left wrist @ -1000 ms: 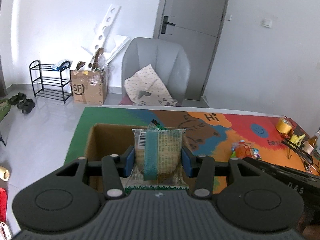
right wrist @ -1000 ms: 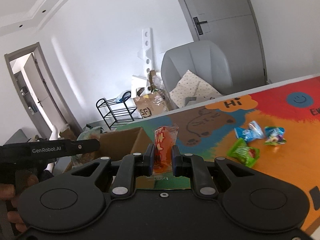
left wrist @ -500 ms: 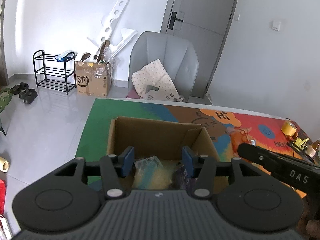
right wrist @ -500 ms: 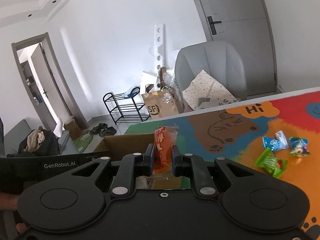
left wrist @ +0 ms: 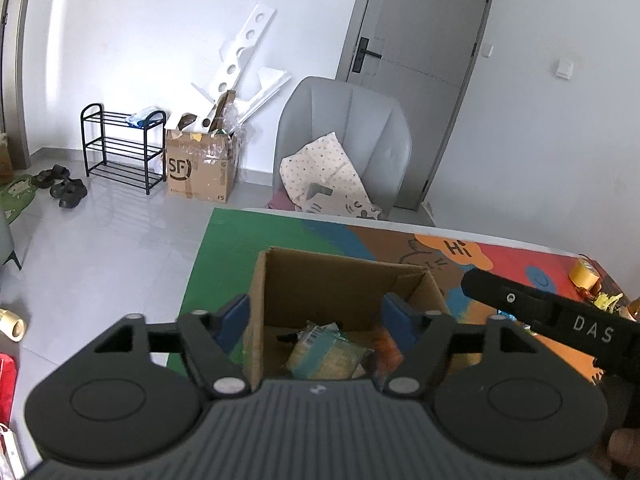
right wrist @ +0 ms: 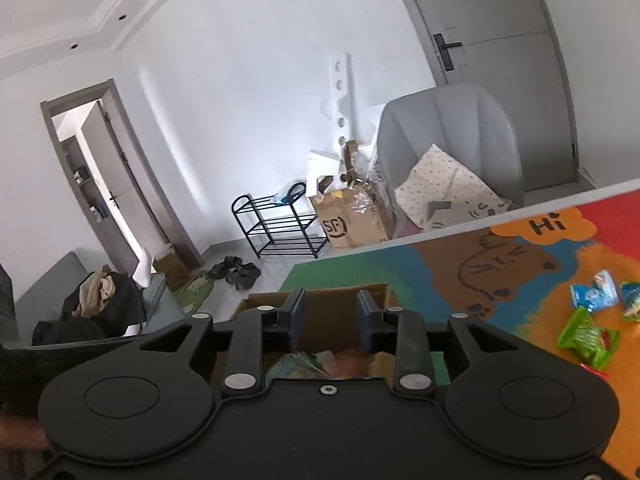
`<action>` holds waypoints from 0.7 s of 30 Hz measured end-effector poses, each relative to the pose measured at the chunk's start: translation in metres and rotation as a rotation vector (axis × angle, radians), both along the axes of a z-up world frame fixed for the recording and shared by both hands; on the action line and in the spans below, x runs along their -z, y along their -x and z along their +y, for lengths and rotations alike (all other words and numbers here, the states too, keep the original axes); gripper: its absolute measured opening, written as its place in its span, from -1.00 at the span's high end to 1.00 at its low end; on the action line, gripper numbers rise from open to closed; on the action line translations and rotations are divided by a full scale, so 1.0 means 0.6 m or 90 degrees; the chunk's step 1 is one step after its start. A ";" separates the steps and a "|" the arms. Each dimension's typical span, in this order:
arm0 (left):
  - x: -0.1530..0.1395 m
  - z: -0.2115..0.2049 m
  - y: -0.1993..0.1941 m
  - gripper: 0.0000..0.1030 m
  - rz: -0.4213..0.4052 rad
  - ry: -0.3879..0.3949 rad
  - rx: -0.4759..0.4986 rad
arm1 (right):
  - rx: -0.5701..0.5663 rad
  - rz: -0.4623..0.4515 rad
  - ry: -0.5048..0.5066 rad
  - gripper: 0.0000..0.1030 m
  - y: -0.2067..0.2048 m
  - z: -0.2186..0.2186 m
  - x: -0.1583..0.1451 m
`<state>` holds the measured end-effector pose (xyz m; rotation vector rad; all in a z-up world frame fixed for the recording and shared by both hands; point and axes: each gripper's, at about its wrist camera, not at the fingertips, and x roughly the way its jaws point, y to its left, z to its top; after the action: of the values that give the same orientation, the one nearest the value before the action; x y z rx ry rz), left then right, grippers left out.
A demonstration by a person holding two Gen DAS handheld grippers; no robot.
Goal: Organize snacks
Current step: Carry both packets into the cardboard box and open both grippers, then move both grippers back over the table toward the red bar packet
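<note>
From the left wrist camera, the left gripper (left wrist: 316, 316) hung over an open cardboard box (left wrist: 320, 280) that stood on the desk (left wrist: 224, 248), which was covered by a bright cartoon mat. Its blue-padded jaws had just been opening and stood wide, with nothing between them. Below them, inside the box, lay a green and yellow snack packet (left wrist: 326, 354) with an orange-red packet (left wrist: 386, 350) just beside it on the right. The black body of the right gripper (left wrist: 560, 320) reached in from the right edge. Beyond the desk stood a grey chair (left wrist: 344, 128). From the right wrist camera, the right gripper (right wrist: 330, 322) pointed down at the same cardboard box (right wrist: 340, 300). Its jaws had just been opening too, and stood a narrow way apart, empty; the packets showed blurred in the box beneath. Farther right on the desk (right wrist: 460, 280), well apart from the box, lay a green snack packet (right wrist: 586, 336) and two blue ones (right wrist: 594, 294) close together.
</note>
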<state>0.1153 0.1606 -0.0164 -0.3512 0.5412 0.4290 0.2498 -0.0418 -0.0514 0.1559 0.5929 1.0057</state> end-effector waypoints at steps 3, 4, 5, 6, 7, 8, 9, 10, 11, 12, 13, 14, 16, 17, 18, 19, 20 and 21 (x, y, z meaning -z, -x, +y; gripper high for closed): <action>-0.003 -0.011 -0.002 -0.63 -0.007 -0.010 0.007 | 0.018 0.007 0.001 0.40 -0.005 -0.021 0.002; -0.004 -0.016 -0.004 -0.65 -0.008 -0.013 0.009 | 0.026 0.008 0.001 0.37 -0.006 -0.031 0.002; -0.006 -0.020 -0.005 -0.66 -0.010 -0.014 0.011 | 0.032 0.008 0.001 0.33 -0.007 -0.039 0.003; -0.008 -0.025 -0.006 -0.68 -0.013 -0.017 0.014 | 0.039 0.009 0.002 0.31 -0.007 -0.046 0.004; -0.009 -0.030 -0.006 -0.70 -0.015 -0.020 0.016 | 0.044 0.009 0.003 0.26 -0.007 -0.054 0.004; -0.011 -0.035 -0.007 -0.70 -0.016 -0.023 0.018 | 0.049 0.010 0.004 0.22 -0.007 -0.061 0.005; -0.011 -0.039 -0.006 -0.72 -0.016 -0.026 0.020 | 0.053 0.011 0.005 0.21 -0.008 -0.066 0.007; -0.012 -0.045 -0.007 -0.73 -0.017 -0.028 0.023 | 0.056 0.012 0.006 0.18 -0.007 -0.074 0.008; -0.012 -0.049 -0.008 -0.74 -0.017 -0.030 0.026 | 0.058 0.013 0.007 0.17 -0.008 -0.078 0.009; -0.013 -0.054 -0.008 -0.76 -0.017 -0.030 0.028 | 0.061 0.014 0.008 0.15 -0.007 -0.085 0.011; -0.013 -0.060 -0.009 -0.77 -0.018 -0.031 0.032 | 0.064 0.015 0.009 0.11 -0.006 -0.090 0.012; -0.014 -0.065 -0.011 -0.77 -0.019 -0.032 0.036 | 0.066 0.015 0.010 0.07 -0.007 -0.095 0.014; -0.015 -0.075 -0.013 -0.78 -0.020 -0.035 0.047 | 0.074 0.016 0.011 0.02 -0.007 -0.106 0.015; -0.016 -0.081 -0.015 -0.79 -0.020 -0.036 0.054 | 0.079 0.017 0.011 0.00 -0.007 -0.113 0.015; -0.016 -0.088 -0.017 -0.79 -0.020 -0.037 0.060 | 0.082 0.017 0.010 -0.01 -0.007 -0.118 0.016; -0.016 -0.094 -0.017 -0.79 -0.019 -0.038 0.065 | 0.086 0.017 0.010 -0.03 -0.007 -0.125 0.016; -0.016 -0.100 -0.019 -0.79 -0.019 -0.038 0.070 | 0.091 0.016 0.010 -0.05 -0.006 -0.132 0.015; -0.016 -0.107 -0.020 -0.79 -0.020 -0.038 0.076 | 0.095 0.015 0.010 -0.07 -0.006 -0.137 0.016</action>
<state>0.1273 0.0966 -0.0069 -0.2660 0.5154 0.3236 0.2532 -0.1240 -0.0611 0.1961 0.6017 0.8560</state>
